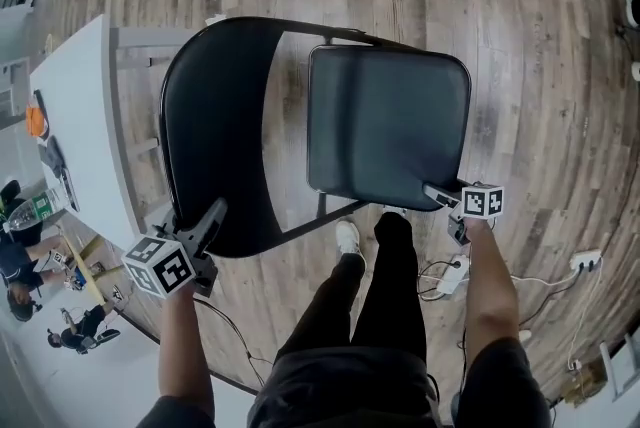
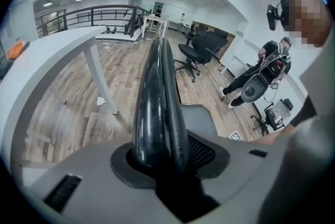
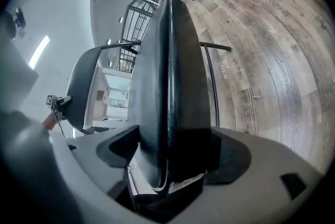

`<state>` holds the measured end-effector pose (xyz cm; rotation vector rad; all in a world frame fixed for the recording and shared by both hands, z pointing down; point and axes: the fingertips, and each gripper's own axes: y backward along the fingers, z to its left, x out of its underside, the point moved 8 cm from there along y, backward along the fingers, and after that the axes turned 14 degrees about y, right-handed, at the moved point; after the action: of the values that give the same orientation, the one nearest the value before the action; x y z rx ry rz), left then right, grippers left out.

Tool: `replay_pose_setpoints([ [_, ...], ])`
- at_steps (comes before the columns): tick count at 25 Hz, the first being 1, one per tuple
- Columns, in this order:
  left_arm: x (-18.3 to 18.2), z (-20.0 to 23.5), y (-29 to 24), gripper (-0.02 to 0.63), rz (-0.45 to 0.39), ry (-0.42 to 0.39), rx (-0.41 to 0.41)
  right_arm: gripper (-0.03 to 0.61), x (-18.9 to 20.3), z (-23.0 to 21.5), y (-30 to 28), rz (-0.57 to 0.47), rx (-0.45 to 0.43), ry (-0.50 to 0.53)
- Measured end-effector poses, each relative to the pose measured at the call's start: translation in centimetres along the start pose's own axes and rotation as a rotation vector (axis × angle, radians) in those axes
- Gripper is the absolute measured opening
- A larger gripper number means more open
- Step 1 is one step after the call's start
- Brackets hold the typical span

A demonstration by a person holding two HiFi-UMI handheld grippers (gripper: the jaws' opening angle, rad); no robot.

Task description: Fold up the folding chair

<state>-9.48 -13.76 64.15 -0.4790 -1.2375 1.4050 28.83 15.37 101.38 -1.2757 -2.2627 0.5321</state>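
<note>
A black folding chair stands open on the wooden floor below me. Its curved backrest (image 1: pixel 215 116) is on the left and its padded seat (image 1: pixel 390 121) on the right. My left gripper (image 1: pixel 212 214) is at the backrest's near edge. In the left gripper view that gripper (image 2: pixel 162 157) is shut on the backrest's rim (image 2: pixel 157 87), which runs up between the pads. My right gripper (image 1: pixel 435 193) is at the seat's near right corner. In the right gripper view its jaws (image 3: pixel 172 160) stand wide, with the thick seat edge (image 3: pixel 167 71) filling the gap between them.
A white table (image 1: pixel 75 116) stands just left of the chair. My own legs and a white shoe (image 1: pixel 347 238) are under the chair's near side. A power strip with cables (image 1: pixel 450 276) lies on the floor at right. Office chairs (image 2: pixel 193 55) and a person (image 2: pixel 261 68) are farther off.
</note>
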Motion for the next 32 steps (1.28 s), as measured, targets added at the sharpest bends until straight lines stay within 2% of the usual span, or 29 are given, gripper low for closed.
replay_pose_setpoints([
  [6,-0.1,-0.4,0.5,0.141,0.005,0.019,0.013,0.373,-0.6,0.6,0.6,-0.007,-0.023,-0.008],
  [15,-1.3,-1.5,4.0,0.120,-0.019,0.018,0.001,0.362,-2.5,6.2,2.2,-0.047,-0.023,0.002],
  [18,-1.9,-1.8,5.6,0.108,-0.040,0.013,0.005,0.334,-3.9,8.7,2.8,-0.050,-0.034,0.024],
  [26,-3.2,-1.2,9.2,0.076,-0.090,-0.001,0.041,0.322,-5.9,16.4,2.3,-0.067,-0.059,0.058],
  [32,-3.9,0.0,12.5,0.071,-0.081,-0.005,0.026,0.322,-6.6,23.8,1.2,-0.116,-0.118,0.069],
])
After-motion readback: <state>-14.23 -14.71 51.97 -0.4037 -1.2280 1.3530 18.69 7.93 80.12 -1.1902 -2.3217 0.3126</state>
